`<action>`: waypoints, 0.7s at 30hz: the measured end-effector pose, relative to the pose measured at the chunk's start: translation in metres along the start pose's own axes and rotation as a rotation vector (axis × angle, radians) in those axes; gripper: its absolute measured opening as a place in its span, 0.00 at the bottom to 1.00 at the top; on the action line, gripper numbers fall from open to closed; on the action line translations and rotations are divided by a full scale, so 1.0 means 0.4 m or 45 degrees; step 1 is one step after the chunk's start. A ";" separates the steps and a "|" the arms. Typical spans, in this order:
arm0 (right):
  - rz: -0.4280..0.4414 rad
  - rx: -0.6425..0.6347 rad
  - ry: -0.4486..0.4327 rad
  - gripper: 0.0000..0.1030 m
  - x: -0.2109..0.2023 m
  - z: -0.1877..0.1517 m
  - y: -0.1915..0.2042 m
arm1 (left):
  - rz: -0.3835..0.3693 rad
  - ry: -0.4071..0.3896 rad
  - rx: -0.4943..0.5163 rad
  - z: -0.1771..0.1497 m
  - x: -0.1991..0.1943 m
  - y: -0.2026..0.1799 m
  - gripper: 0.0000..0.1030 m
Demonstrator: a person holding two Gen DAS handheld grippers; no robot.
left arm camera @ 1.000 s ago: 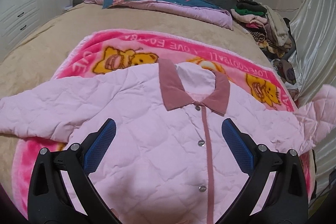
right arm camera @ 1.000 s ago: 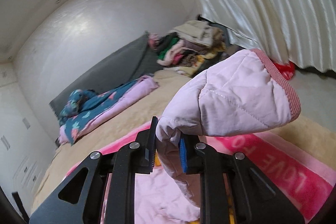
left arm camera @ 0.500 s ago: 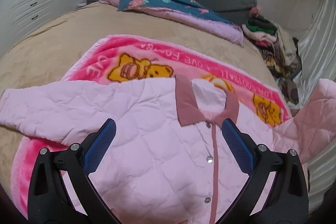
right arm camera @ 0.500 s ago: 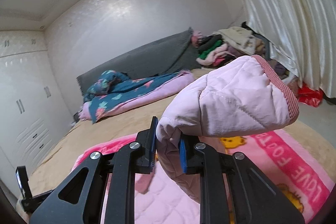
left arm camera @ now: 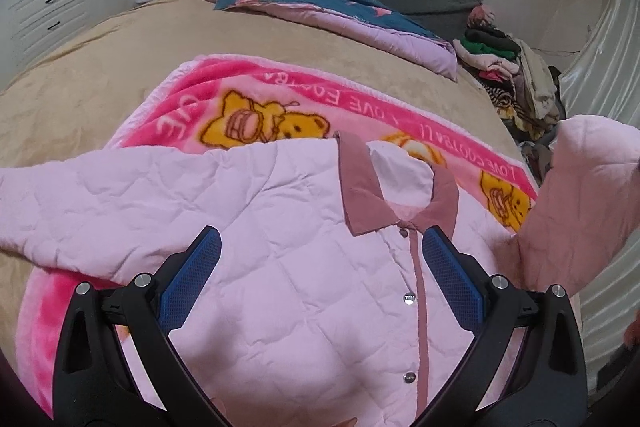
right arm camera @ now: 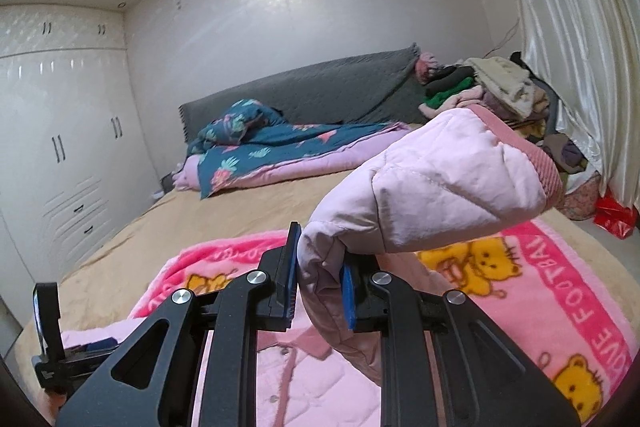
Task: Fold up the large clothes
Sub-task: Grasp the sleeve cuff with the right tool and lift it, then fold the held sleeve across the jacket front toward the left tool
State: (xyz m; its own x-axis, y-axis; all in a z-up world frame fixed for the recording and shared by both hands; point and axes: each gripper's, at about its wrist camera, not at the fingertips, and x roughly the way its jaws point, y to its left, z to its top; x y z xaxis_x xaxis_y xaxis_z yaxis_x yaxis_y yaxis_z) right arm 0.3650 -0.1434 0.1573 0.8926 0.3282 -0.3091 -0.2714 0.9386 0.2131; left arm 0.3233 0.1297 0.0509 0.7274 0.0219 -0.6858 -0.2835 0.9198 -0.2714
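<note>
A pink quilted jacket lies front-up, buttoned, on a cartoon blanket spread over a bed, its collar toward the headboard. The right gripper is clamped on the right sleeve a little back from the cuff, holding it raised off the bed with the cuff end jutting past the jaws. The left gripper hovers over the jacket's chest, jaws wide apart and holding nothing; the other sleeve lies flat and spread out to the side. The step in hand looks to be folding the raised sleeve across the front. Done well, that likely means carrying it over level so the crease falls at the shoulder seam, laying the cuff flat across the placket before letting go, and using the free gripper to pin the body so the slippery quilting does not drag or bunch on the blanket.
</note>
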 end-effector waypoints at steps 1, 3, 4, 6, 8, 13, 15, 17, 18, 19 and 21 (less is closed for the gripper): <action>0.011 -0.008 0.008 0.16 0.010 -0.008 0.016 | -0.010 0.002 -0.004 0.003 -0.002 0.008 0.92; 0.032 -0.022 0.021 0.16 0.025 -0.019 0.039 | -0.027 0.002 -0.018 0.006 -0.005 0.022 0.92; 0.038 -0.030 0.027 0.16 0.033 -0.025 0.051 | -0.038 0.005 -0.030 0.006 -0.006 0.031 0.92; 0.047 -0.050 0.044 0.16 0.052 -0.040 0.076 | -0.075 0.022 -0.070 0.006 -0.001 0.052 0.92; 0.062 -0.062 0.062 0.16 0.070 -0.056 0.097 | -0.103 0.038 -0.112 0.006 0.007 0.073 0.92; 0.092 -0.094 0.102 0.16 0.108 -0.095 0.144 | -0.227 0.094 -0.249 0.002 0.033 0.136 0.92; 0.107 -0.107 0.118 0.16 0.120 -0.109 0.161 | -0.269 0.106 -0.313 -0.001 0.041 0.164 0.92; 0.122 -0.126 0.136 0.16 0.132 -0.127 0.179 | -0.270 0.106 -0.340 -0.002 0.043 0.180 0.92; 0.133 -0.136 0.149 0.16 0.140 -0.137 0.190 | -0.264 0.103 -0.347 -0.001 0.043 0.187 0.92; 0.140 -0.142 0.158 0.16 0.146 -0.148 0.201 | -0.262 0.100 -0.353 -0.001 0.042 0.192 0.92; 0.151 -0.173 0.183 0.16 0.159 -0.170 0.221 | -0.271 0.100 -0.381 -0.005 0.044 0.209 0.92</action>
State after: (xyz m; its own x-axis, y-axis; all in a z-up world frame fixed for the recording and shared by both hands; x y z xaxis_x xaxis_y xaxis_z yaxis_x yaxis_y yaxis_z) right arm 0.3733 -0.0324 0.0936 0.7935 0.4401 -0.4203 -0.4264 0.8949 0.1319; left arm 0.3112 0.2061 0.0147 0.7432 -0.1982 -0.6391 -0.3096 0.7448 -0.5911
